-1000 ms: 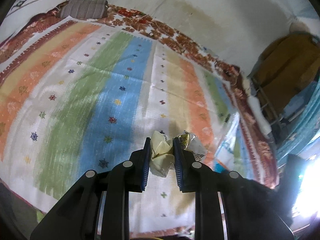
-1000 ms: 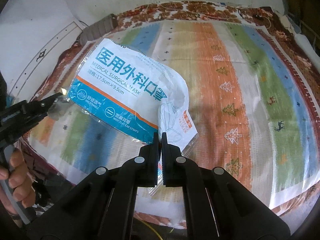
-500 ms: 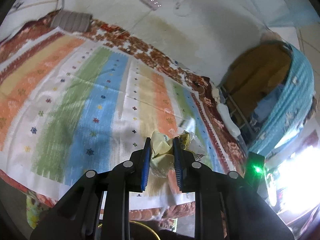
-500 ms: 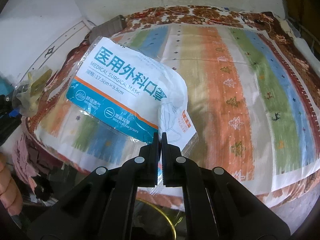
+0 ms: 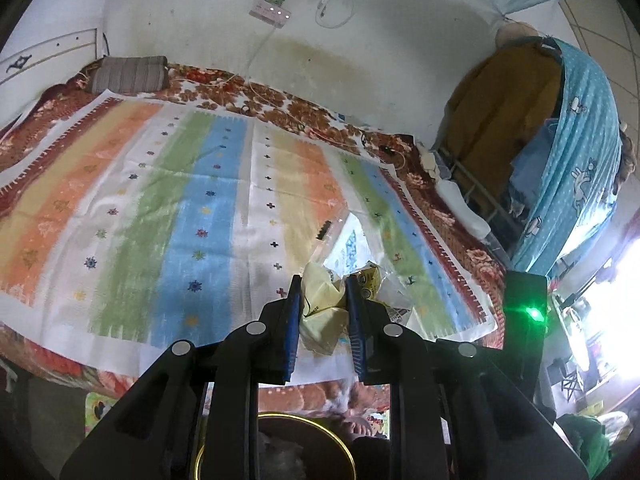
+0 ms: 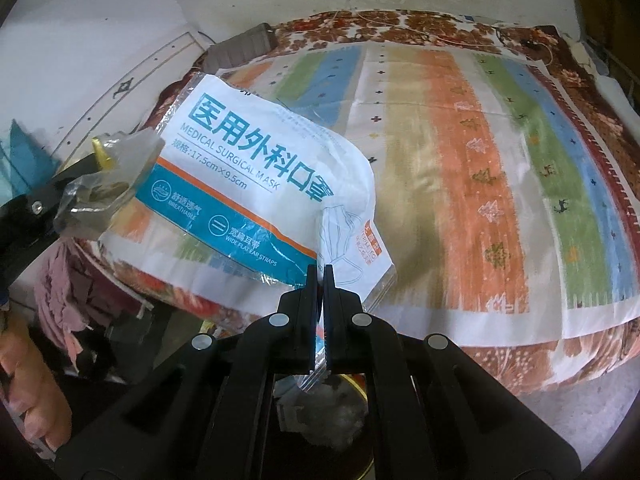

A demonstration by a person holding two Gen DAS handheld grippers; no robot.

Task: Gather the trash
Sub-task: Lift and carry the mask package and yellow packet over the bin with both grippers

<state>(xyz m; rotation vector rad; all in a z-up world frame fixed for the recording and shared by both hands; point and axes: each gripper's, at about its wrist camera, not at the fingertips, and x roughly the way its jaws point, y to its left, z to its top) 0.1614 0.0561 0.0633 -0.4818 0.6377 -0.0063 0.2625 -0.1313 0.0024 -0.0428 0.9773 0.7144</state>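
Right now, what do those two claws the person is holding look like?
Both are matte black plastic. Each claw, left and right, has two flat parallel fingers on angled linkage arms dotted with round silver pins. The left's inner pads are ribbed blue. A black block beside it shows a green light.

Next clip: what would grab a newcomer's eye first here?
The big white-and-teal surgical mask packet, pinched at its corner by the right gripper above the striped bedspread. Next, the crumpled yellow wrapper clamped in the left gripper, with a gold-rimmed bin below.
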